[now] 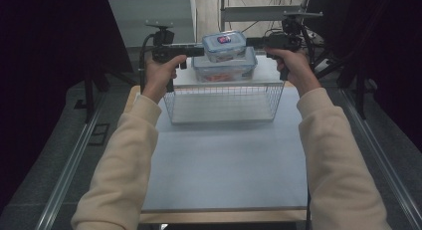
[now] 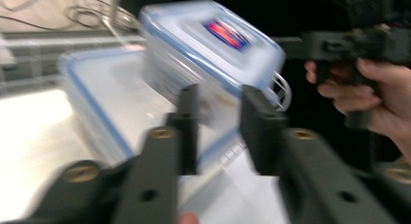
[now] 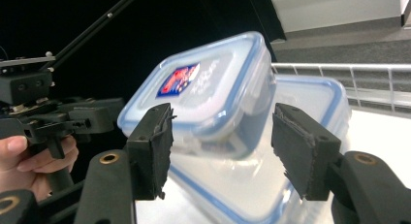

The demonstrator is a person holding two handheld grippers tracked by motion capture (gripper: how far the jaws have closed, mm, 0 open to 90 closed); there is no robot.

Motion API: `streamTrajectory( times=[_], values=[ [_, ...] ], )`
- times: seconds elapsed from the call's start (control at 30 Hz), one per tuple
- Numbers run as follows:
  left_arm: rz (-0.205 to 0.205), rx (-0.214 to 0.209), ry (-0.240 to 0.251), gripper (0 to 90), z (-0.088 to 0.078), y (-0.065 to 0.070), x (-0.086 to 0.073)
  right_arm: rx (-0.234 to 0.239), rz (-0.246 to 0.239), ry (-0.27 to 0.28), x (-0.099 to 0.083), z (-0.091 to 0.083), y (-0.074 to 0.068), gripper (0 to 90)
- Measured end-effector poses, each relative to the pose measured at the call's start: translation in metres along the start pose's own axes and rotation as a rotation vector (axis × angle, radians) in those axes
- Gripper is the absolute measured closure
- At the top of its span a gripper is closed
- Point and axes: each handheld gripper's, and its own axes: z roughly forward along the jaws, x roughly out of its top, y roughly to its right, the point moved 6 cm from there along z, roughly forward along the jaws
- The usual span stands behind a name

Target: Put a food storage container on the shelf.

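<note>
A small clear container with a blue-rimmed lid and a red label sits tilted on top of a larger clear container. My left gripper meets its left end. In the blurred left gripper view, the narrow jaws close on the near edge of the small container. My right gripper is at the small container's right end. In the right gripper view, its jaws stand wide with the small container just beyond the pads, its far end raised.
A white wire basket stands on the pale mat, just in front of the stacked containers. Dark stands and metal rails flank the table on both sides. The larger container lies under the small one.
</note>
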Motion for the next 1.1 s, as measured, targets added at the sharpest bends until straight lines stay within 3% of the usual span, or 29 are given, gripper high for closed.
streamTrajectory(
  times=[0.13, 0.37, 0.57, 0.83, 1.1],
  values=[
    [0.060, -0.012, -0.055, 87.9, 0.013, 0.014, -0.008, -0.010, 0.003, -0.001, -0.006, -0.005, -0.002, 39.3],
    [0.074, -0.002, -0.087, 89.7, 0.038, 0.020, -0.009, -0.005, -0.018, 0.003, -0.011, -0.012, -0.009, 38.0],
    [0.059, 0.016, -0.087, 89.8, 0.047, 0.016, -0.009, -0.008, -0.025, 0.003, -0.011, -0.016, -0.006, 37.8],
    [0.030, 0.039, -0.080, 89.7, 0.045, 0.006, -0.005, -0.013, -0.012, -0.006, -0.017, -0.018, 0.000, 38.0],
    [0.019, 0.042, -0.077, 89.6, 0.042, 0.004, -0.005, -0.012, -0.021, -0.002, -0.018, -0.020, -0.004, 37.9]
  ],
)
